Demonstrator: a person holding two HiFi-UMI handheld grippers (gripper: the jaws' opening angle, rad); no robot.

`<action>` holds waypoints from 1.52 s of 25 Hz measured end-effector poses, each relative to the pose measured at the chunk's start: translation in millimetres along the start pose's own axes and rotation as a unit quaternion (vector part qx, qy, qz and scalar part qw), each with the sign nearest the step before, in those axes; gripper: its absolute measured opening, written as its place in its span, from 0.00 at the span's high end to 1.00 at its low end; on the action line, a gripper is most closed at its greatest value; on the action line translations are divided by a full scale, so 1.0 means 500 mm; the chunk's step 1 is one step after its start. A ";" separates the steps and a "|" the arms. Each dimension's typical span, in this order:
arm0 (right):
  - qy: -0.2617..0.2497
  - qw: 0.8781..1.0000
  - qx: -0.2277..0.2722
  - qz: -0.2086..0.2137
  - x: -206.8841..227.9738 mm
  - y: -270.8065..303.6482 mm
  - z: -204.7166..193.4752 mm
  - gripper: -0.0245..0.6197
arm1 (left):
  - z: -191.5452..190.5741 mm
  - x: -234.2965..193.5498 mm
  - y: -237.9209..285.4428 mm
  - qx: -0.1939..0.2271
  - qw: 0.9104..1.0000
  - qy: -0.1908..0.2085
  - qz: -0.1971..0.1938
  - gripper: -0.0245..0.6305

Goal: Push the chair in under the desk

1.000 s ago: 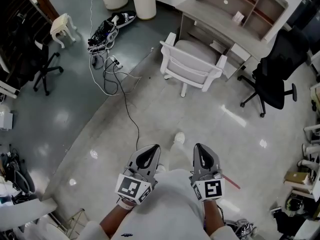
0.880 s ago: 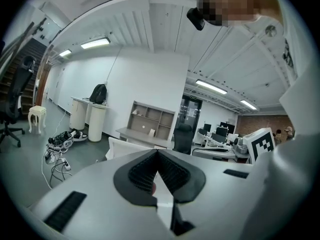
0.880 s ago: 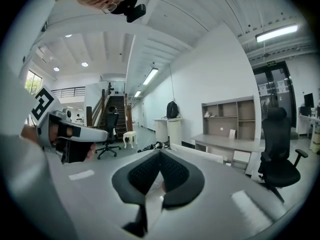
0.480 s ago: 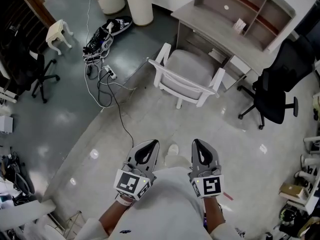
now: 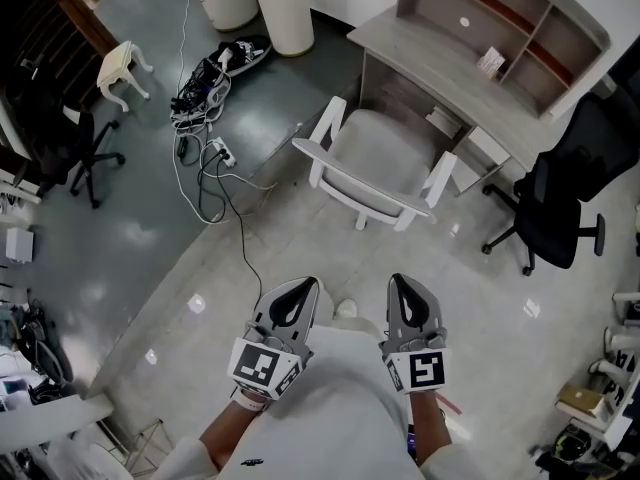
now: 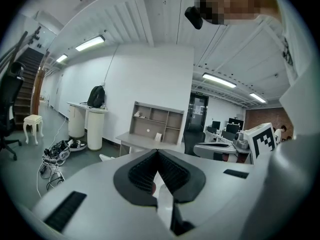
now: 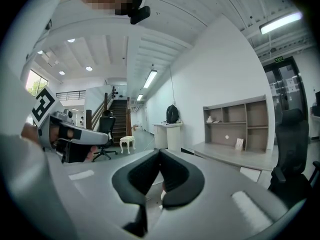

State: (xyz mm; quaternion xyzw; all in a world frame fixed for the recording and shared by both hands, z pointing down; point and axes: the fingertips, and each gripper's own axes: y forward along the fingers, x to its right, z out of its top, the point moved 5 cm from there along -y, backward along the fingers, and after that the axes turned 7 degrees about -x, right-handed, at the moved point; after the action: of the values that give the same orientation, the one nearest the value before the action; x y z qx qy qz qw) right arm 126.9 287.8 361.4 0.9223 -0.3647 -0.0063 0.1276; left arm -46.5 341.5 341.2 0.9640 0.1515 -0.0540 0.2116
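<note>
Person: a white garment (image 5: 330,408) is seen at the bottom edge of the head view, and one pale shoe (image 5: 346,308) is set on the floor between the two grippers.
Left gripper (image 5: 299,286): it is held out in front of the body and pointed toward the chair; its jaws are pressed together and nothing is caught between them.
Right gripper (image 5: 401,280): it is held beside the left one, apart from it; its jaws are likewise closed together on nothing.
Floor (image 5: 300,238): a pale glossy part is seen under the grippers and the chair, and it is bordered on the left by a darker grey part.
Chair (image 5: 385,148): this white chair with a grey seat is stood upright on the pale floor, well apart from both grippers. Its back is turned toward the person, and its far side is close to the front edge of the surface. Most of the seat is outside that edge.
Cables (image 5: 215,163): these are strewn on the dark floor, left of the chair.
Black office chair (image 5: 560,198): it is placed by the right end of the surface.
Surface (image 5: 440,63): this grey top is set just beyond the chair.
Shelf unit (image 5: 500,13): it is carried along the far edge of the surface.
Stool (image 5: 125,58): this small cream stool is stood on the dark floor at far left.
</note>
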 end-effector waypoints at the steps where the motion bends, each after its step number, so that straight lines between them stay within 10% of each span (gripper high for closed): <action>1: 0.003 1.000 -0.001 0.000 0.004 0.008 -0.001 0.95 | 0.002 -0.005 0.007 -0.002 1.000 -0.001 0.001 0.95; 38: 0.011 0.991 -0.030 -0.130 0.189 0.504 0.158 0.95 | 0.260 -0.381 0.494 -0.046 0.986 0.038 -0.157 0.95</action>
State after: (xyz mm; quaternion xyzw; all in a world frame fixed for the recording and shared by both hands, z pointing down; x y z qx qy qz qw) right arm 18.9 28.8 353.1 0.9578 -0.2396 -0.0238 0.1572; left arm -154.6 21.5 352.5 0.9188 0.3111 -0.0430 0.2390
